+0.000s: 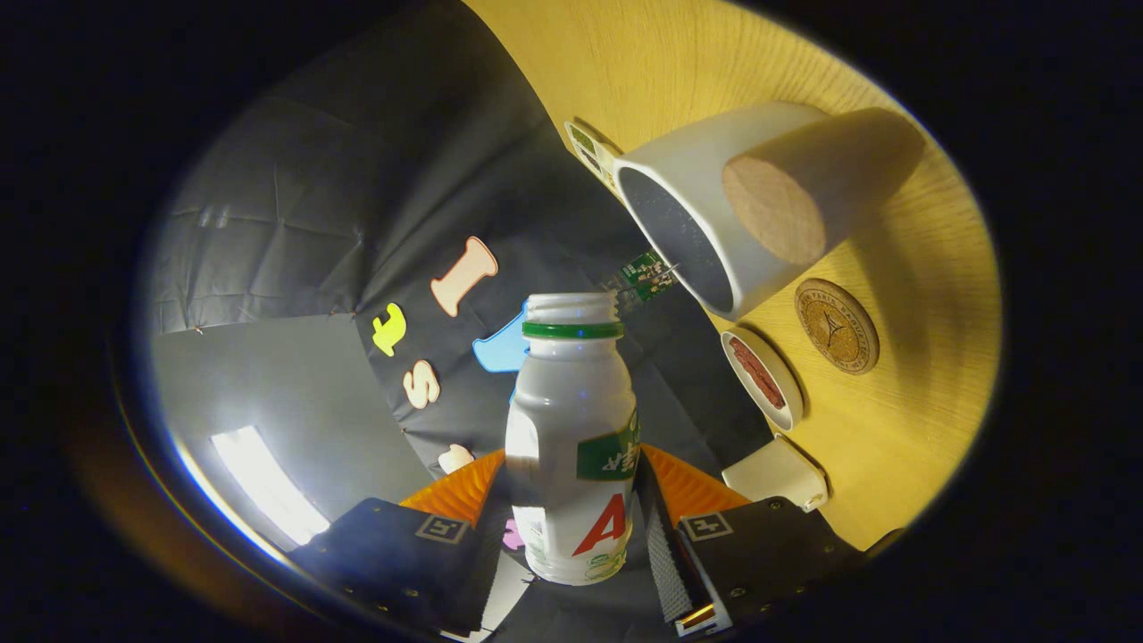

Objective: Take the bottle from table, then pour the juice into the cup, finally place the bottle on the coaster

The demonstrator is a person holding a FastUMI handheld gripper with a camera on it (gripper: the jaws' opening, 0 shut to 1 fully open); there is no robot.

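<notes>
Uncapped white bottle point(571, 438) between fingers point(683, 487)

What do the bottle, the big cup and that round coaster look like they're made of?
The bottle, clamped between the gripper fingers, looks like glossy white plastic with a threaded open neck. The cup looks like matte white ceramic or plastic; its handle end shows a wood-like grain. The coaster looks like cork, speckled tan.

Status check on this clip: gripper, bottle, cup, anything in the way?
Gripper shut on bottle, bottle uncapped, lifted, tilted toward cup. Mouth short of cup rim. Coaster bare on table; small dish beside it, not blocking.
</notes>
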